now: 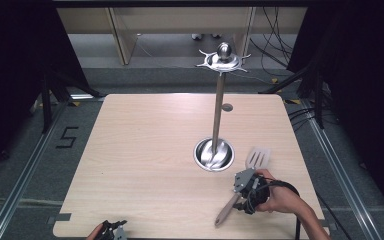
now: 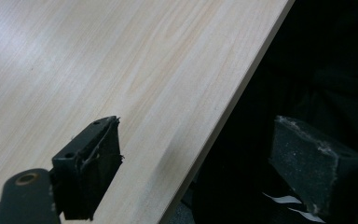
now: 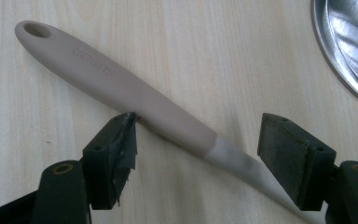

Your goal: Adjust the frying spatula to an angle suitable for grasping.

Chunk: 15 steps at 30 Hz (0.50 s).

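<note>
While nothing's actually pinched yet, here's how it looks to me:

Spatula: lying flat on the worktop [image 1: 145, 150] near the person's right-front corner, slotted head [image 1: 258, 157] pointing away, beige handle [image 3: 116, 88] pointing back toward the near edge. In the right gripper view there's a hang hole at the handle's end.

Step in hand: grabbing the spatula by its handle, I'd say, probably to hang it on the metal stand [image 1: 219, 107] just beside it.

Doing it well: get the handle centred between both pads before squeezing. Right now it runs diagonally across the gap, so I'd turn the wrist to square up and bite the thicker beige part, not the slick pale neck. Keep low so it doesn't skid out.

Right tongs [image 3: 198, 140]: spread wide, straddling the handle. The left pad [image 3: 114, 144] looks to be touching it or nearly so, the other pad is clear. Not clamped.

Left tongs [image 2: 205, 158]: also wide apart, holding nothing, parked at the worktop's near edge, one pad over the wood and one past it.
</note>
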Available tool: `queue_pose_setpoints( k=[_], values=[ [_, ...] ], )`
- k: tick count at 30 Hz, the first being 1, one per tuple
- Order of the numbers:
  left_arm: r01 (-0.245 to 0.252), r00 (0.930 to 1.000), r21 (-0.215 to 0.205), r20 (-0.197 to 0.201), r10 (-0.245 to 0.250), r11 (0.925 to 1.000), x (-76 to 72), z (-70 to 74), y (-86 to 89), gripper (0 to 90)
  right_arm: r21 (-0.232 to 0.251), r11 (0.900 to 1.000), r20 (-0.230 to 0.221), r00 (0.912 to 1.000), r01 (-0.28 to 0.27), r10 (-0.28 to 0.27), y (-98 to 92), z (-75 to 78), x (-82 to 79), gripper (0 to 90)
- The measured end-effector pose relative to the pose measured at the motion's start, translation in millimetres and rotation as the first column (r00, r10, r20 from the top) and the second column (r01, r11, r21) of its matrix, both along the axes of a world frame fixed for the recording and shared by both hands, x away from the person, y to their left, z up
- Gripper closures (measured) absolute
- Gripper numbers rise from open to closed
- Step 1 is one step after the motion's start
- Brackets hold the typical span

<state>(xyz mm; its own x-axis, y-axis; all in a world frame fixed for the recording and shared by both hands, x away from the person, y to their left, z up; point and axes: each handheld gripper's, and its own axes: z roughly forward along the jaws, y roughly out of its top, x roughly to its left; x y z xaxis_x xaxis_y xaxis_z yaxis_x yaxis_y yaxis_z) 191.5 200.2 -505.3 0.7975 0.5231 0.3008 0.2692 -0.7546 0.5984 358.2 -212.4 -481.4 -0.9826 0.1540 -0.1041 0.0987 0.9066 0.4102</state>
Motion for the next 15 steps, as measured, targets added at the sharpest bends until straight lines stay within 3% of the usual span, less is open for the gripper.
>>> queue_pose_setpoints(
  k=[3,4,6,8,10,15],
  values=[
    [0.002,1.0,0.0,0.0,-0.002,1.0,-0.1,0.4,0.1,15.5,-0.02,1.0,-0.01,1.0,0.001,-0.001,-0.3,-1.8,0.1,29.0],
    [0.001,1.0,0.002,0.001,-0.001,1.0,-0.1,0.4,0.0,15.5,-0.017,0.999,-0.001,0.9996,-0.03,0.03,0.7,-3.7,1.9,28.4],
    [0.001,1.0,0.001,0.0,-0.001,1.0,-0.2,0.3,-0.1,15.5,-0.031,1.0,-0.019,0.9998,-0.001,0.001,1.3,-3.9,1.0,28.4],
    [0.001,1.0,0.001,0.001,-0.001,1.0,-0.1,0.4,0.0,15.5,-0.023,0.999,-0.008,0.9992,-0.04,0.04,2.3,-5.8,4.3,28.4],
    [0.001,1.0,0.001,0.001,-0.001,1.0,-0.1,0.4,0.0,15.5,-0.022,1.0,-0.028,0.9994,-0.021,0.02,2.3,-6.0,4.6,28.9],
    [0.002,1.0,0.0,0.0,-0.002,1.0,-0.1,0.5,0.1,15.5,-0.054,0.998,-0.031,0.9994,-0.015,0.013,4.8,-3.7,5.6,32.3]
  ],
)
